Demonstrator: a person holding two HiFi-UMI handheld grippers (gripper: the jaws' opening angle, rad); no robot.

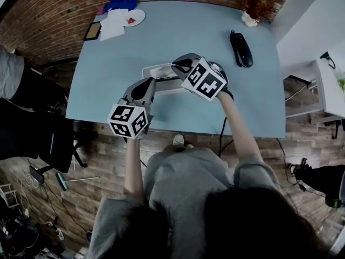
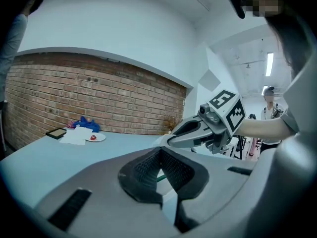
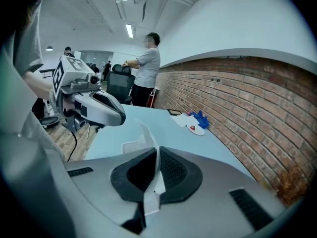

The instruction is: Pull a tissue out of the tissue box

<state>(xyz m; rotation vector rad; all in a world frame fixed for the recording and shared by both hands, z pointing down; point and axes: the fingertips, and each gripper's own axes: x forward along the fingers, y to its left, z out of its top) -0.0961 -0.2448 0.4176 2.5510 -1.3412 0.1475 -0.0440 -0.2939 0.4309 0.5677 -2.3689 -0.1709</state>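
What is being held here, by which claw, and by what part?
The right claw pinches the tissue near its free end; the rest trails to the tissue box. The left claw is closed, apparently empty.

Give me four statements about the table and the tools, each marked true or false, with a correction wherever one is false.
1. The right tool is shut on a strip of tissue. True.
2. The tissue box stands on the floor. False: it stands on the blue table, between the two tools.
3. A black device lies on the table, to the right of the box in the head view. True.
4. The plate sits at the table's near edge, by the person. False: it lies at the far edge, next to the brick wall.
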